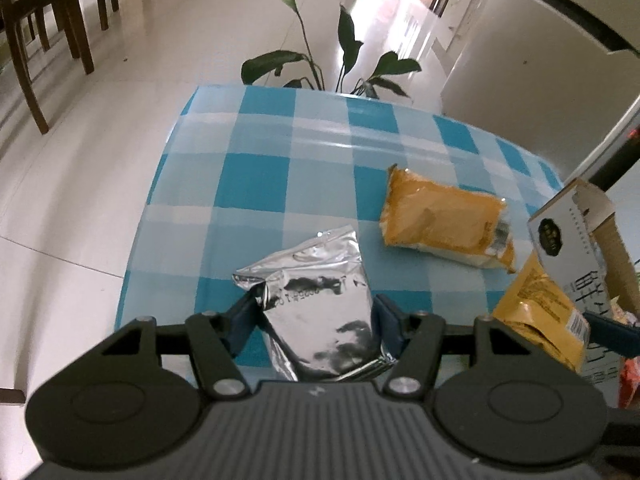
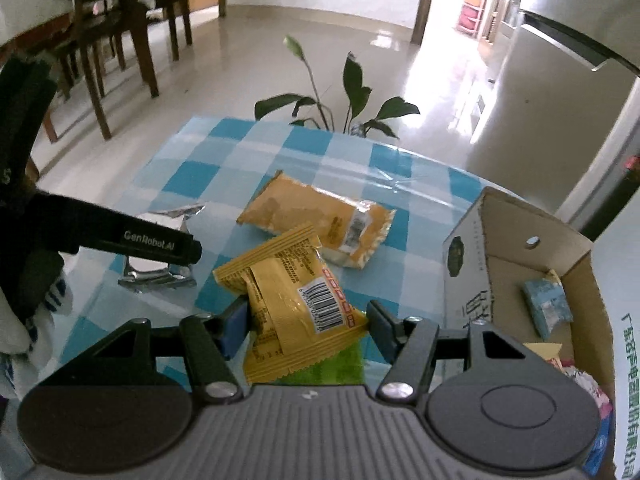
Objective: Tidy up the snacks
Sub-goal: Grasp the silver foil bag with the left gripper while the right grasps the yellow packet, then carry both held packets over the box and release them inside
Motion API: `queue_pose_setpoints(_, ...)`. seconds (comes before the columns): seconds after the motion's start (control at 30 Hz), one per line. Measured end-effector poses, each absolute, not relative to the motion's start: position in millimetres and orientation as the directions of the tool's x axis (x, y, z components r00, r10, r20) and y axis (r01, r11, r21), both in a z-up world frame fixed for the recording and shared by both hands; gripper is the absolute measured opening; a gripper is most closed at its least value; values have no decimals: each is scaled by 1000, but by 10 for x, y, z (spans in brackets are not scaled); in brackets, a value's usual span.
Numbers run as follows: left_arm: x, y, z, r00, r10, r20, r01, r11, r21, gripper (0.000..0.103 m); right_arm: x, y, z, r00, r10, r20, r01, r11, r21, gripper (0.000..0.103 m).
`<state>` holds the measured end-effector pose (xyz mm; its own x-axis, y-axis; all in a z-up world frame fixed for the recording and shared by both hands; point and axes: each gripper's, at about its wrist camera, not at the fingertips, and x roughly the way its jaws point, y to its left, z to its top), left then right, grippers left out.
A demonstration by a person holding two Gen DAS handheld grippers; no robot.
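Jaws of the left gripper [image 1: 314,320] clamp the silver packet [image 1: 316,312]; right gripper [image 2: 306,326] jaws clamp the yellow packet [image 2: 296,304].

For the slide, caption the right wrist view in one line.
Right tongs grip a yellow snack packet beside the open cardboard box, above the blue checked tablecloth.

"GenRobot.AI" stands in pale letters along the black finger of the left gripper [image 2: 176,250], at the left of the right wrist view. The yellow snack packet [image 2: 296,308] near the middle bears a barcode label whose digits blur. Green Chinese characters run down the cardboard box [image 2: 630,344] at far right, and the silver pouch [image 1: 320,308] carries a mirrored, unreadable date stamp.
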<state>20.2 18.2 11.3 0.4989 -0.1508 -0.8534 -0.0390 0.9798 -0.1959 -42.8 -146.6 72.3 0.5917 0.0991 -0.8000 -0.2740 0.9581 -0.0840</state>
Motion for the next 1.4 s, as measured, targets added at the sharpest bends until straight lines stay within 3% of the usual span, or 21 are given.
queue_pose_setpoints(0.93, 102, 66, 535, 677, -88, -731, 0, 993, -120, 62, -301, -1638, 1050, 688, 93, -720, -145, 989, -11, 68)
queue_pose_setpoints(1.4, -53, -609, 658, 708, -248, -662, 140, 967, -213, 62, -334, -2537, 1370, 761, 13, -648, 54, 995, 83, 68)
